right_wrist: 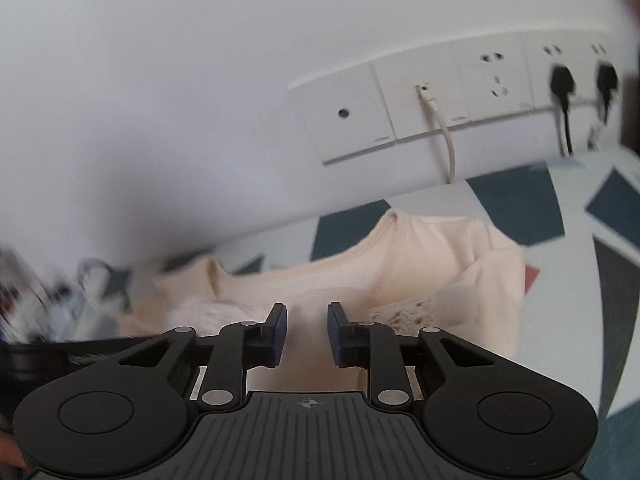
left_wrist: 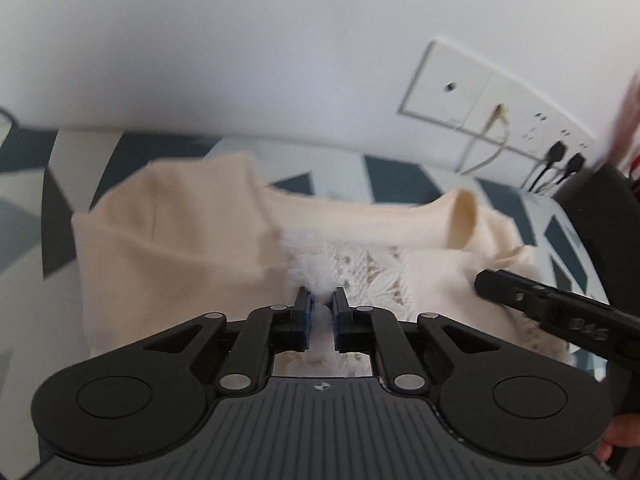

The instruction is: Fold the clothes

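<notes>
The left gripper's [left_wrist: 321, 300] fingers [left_wrist: 303, 312] are pressed nearly together, pinching a tuft of white lace from the top [left_wrist: 172, 248]. The tuft bulges out just ahead of the tips, and more white shows through the gap behind them. The right gripper's [right_wrist: 307, 320] fingers [right_wrist: 276, 332] stand apart with a clear gap; cream cloth lies under and beyond that gap, but the pads do not press on it, so nothing is held there.

The top [right_wrist: 420, 268] lies on the patterned cloth [right_wrist: 520, 208], directly ahead of both pairs of fingers and spreading to either side of them. Its long axis runs crosswise to the fingers, roughly along the wall [left_wrist: 280, 60]. In the left view one bunched end stands up ahead and to the left of the fingers, the neckline ridge runs across ahead, and the right gripper [left_wrist: 512, 284] comes in from the right with its tip touching or just over the cloth.

The left hand already has its hold near the middle. The right is likely the one that must still close, on the cloth straight beneath its tips, before any fold can be carried over.
</notes>
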